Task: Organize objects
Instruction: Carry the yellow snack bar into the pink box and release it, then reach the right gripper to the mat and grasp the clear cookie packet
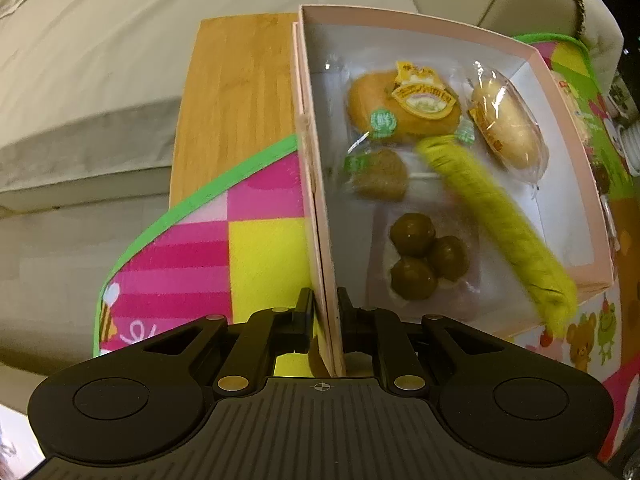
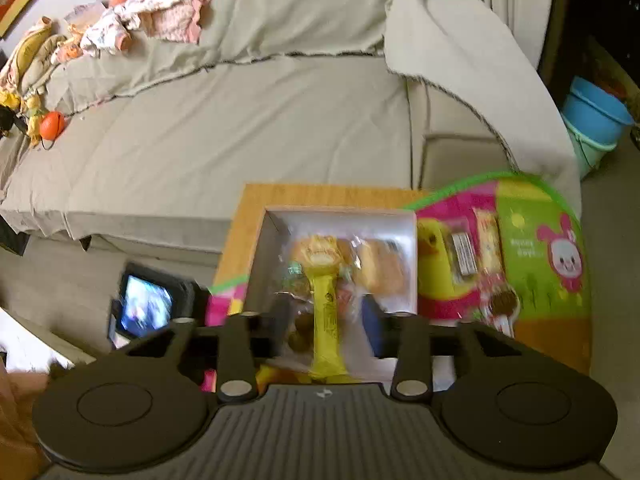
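Observation:
A pink open box (image 1: 316, 184) sits on a colourful mat (image 1: 192, 256) over a wooden table (image 1: 236, 96). It holds a round wrapped bun (image 1: 400, 108), an oblong wrapped bun (image 1: 508, 128), a small brown cake (image 1: 380, 176), three brown balls (image 1: 424, 256) and a long yellow-green packet (image 1: 500, 216), blurred and lying across the near right rim. My left gripper (image 1: 325, 304) is shut on the box's left wall. My right gripper (image 2: 326, 312) is open above the box (image 2: 340, 218), with the yellow packet (image 2: 326, 320) between its spread fingers, not pinched.
Several wrapped snacks (image 2: 476, 248) and a lollipop (image 2: 502, 304) lie on the mat right of the box. A beige sofa (image 2: 240, 128) with toys and clothes stands behind the table. Blue buckets (image 2: 596, 120) stand at far right. A lit screen (image 2: 146, 306) stands at left.

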The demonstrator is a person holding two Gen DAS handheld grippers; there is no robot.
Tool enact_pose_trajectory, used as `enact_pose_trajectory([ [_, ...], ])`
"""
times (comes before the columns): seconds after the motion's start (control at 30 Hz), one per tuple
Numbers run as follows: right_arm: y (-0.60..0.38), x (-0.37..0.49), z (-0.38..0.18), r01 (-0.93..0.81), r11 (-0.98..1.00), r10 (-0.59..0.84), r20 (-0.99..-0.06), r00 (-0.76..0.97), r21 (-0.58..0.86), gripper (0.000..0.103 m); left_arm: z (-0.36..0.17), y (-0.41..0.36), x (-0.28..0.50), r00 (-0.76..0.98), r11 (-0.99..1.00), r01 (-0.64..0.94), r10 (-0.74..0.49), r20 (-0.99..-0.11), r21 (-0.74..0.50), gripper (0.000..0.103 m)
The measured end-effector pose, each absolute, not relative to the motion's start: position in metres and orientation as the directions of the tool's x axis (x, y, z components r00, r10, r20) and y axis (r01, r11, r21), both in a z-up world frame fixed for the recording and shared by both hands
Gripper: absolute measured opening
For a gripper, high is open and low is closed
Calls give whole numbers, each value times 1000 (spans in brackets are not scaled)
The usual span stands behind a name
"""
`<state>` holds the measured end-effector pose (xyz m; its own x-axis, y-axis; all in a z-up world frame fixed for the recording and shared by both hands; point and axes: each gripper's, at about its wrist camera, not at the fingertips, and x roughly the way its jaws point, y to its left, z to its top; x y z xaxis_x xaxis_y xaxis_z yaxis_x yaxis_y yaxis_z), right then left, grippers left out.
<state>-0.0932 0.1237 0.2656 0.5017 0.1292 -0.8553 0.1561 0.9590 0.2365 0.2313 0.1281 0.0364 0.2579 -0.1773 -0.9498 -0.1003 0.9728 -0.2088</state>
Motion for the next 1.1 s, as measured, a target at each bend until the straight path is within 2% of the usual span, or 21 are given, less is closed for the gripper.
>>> enact_pose_trajectory([
  [0.03,121,-98,261,134,963,140,-861,489,233,52,36,128,231,256,973,-104,-174,-951,-206,12],
  [0.2,88,-128,235,60,977,164,-904,396,204,58,38,126,232,248,973,-130,-152,-957,-189,12],
  [0.3,65,-142,218,92,983,121,-930,347,162,58,40,124,233,243,974,-150,-133,-961,-172,11],
  [0.43,37,-155,207,15,990,128,-943,307,139,65,39,120,234,234,975,-167,-102,-967,-143,11],
  [0.53,21,-155,200,-1,990,134,-947,292,139,66,40,118,233,236,974,-182,-89,-968,-134,11],
  [0.7,26,-136,189,-139,972,222,-935,278,189,66,40,117,231,242,966,-219,-82,-967,-136,11],
  [0.83,68,-113,176,-313,913,339,-914,222,262,66,42,120,229,251,959,-240,-91,-964,-153,11],
  [0.87,82,-106,172,-344,893,370,-907,200,288,64,42,121,229,253,957,-242,-96,-963,-159,11],
  [0.9,95,-101,167,-474,826,411,-902,130,307,58,42,122,229,256,956,-243,-98,-962,-162,11],
  [0.97,124,-96,159,-535,775,442,-894,77,337,48,41,124,228,260,954,-244,-108,-960,-174,11],
  [1.1,169,-90,136,-666,680,397,-917,-18,308,42,41,126,226,273,948,-257,-115,-955,-187,11],
])
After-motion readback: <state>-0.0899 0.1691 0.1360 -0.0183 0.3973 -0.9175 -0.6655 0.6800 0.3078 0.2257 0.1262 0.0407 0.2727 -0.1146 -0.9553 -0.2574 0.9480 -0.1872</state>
